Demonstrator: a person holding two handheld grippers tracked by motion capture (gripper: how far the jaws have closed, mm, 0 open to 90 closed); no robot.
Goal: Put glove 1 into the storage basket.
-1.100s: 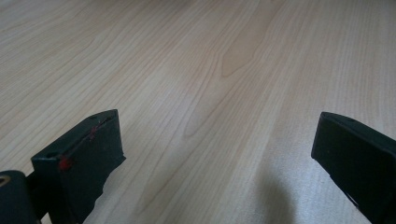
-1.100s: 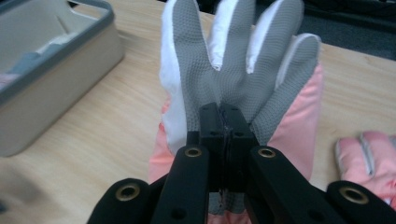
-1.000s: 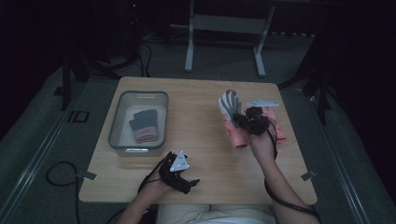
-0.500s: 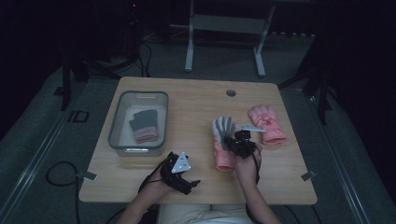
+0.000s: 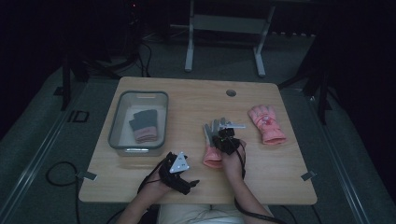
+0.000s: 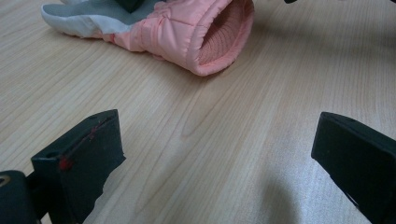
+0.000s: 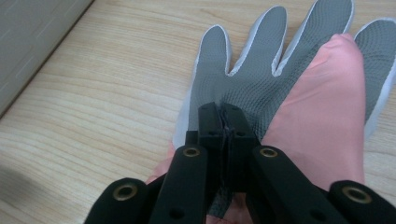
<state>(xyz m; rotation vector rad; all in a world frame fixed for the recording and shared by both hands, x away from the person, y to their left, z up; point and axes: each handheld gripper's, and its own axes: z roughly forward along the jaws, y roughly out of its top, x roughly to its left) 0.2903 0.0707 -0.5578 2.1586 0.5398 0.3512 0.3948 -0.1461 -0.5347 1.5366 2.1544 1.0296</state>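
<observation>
Right now my right gripper [image 7: 223,122] is clamped on the glove's [image 7: 261,84] grey palm at frame centre, pinning it flat on the desk [image 5: 187,100], while my left gripper [image 5: 183,175] waits wide open by the cuff, probably to take it.

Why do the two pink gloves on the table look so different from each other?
The near glove lies palm up, showing its grey grip side, while the far glove shows only pink. The right tongs are pinched on the near glove; nothing touches the far glove. The near glove sits mid-table, the far glove nearer the right edge. Both are padded pink gloves with their fingers pointing away from the person.
</observation>
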